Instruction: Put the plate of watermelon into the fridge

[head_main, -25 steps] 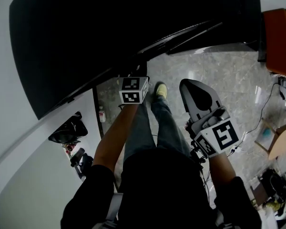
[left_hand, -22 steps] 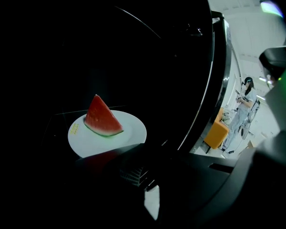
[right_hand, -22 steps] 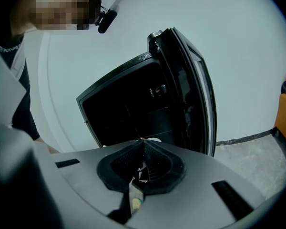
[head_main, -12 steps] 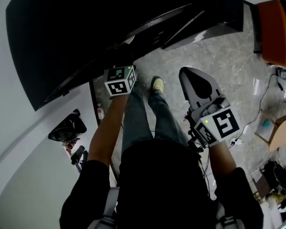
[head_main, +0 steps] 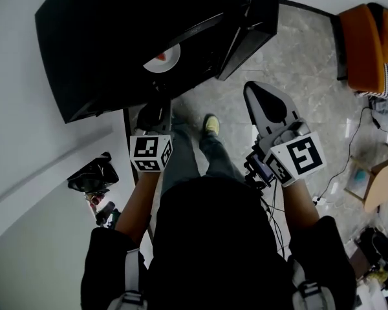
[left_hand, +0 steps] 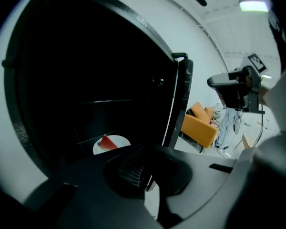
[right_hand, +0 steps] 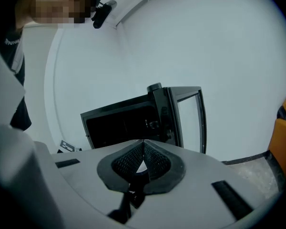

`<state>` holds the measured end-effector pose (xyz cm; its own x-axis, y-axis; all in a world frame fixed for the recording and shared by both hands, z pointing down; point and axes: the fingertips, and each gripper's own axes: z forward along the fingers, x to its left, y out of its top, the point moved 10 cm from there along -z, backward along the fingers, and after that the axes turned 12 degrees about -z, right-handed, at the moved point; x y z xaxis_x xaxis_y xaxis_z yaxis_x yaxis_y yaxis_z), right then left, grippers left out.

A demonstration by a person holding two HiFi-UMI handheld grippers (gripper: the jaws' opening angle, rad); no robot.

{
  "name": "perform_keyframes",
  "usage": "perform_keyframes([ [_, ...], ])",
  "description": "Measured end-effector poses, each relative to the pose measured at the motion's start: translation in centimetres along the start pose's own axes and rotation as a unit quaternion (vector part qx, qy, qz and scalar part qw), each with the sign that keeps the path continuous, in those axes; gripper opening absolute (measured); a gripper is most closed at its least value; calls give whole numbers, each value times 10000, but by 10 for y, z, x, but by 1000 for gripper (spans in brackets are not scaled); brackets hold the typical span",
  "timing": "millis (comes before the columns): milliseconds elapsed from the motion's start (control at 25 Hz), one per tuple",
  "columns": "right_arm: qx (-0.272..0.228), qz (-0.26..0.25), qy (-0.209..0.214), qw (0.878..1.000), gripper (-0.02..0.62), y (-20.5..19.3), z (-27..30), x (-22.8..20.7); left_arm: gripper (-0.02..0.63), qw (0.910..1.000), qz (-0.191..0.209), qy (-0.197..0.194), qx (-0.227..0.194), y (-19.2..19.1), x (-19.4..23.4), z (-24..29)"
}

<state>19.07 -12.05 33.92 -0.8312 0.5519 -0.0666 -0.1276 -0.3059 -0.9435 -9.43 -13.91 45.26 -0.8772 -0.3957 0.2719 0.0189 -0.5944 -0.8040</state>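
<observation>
Now my left gripper [left_hand: 145, 174] and right gripper [right_hand: 143, 144] sit closed, empty. Round white plate [head_main: 169, 61], red watermelon wedge [head_main: 160, 55], seemingly shelved at eleven o'clock.

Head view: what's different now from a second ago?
The left gripper drew back from the fridge toward the person, shut and empty. The plate with watermelon now shows inside the fridge; before it was out of sight. The right gripper stayed about where it was, shut and empty, and the door is still open.
</observation>
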Motion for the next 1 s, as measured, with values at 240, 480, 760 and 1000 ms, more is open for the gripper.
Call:
perform_keyframes([
  [240, -43, -87, -10, 10000, 14, 8, -15, -1, 12, 9981, -411, 248, -387, 16, -12, -60],
  [480, 18, -13, 99, 9999, 14, 8, -15, 9, 12, 9970, -400, 48, -662, 33, -21, -91],
  [760, 42, -71, 342, 9994, 14, 14, -5, 35, 12, 9957, -456, -13, -811, 34, -20, -113],
  [1000, 17, -187, 337, 9993, 14, 15, -25, 71, 12, 9933, -510, -179, -1021, 27, -24, -151],
])
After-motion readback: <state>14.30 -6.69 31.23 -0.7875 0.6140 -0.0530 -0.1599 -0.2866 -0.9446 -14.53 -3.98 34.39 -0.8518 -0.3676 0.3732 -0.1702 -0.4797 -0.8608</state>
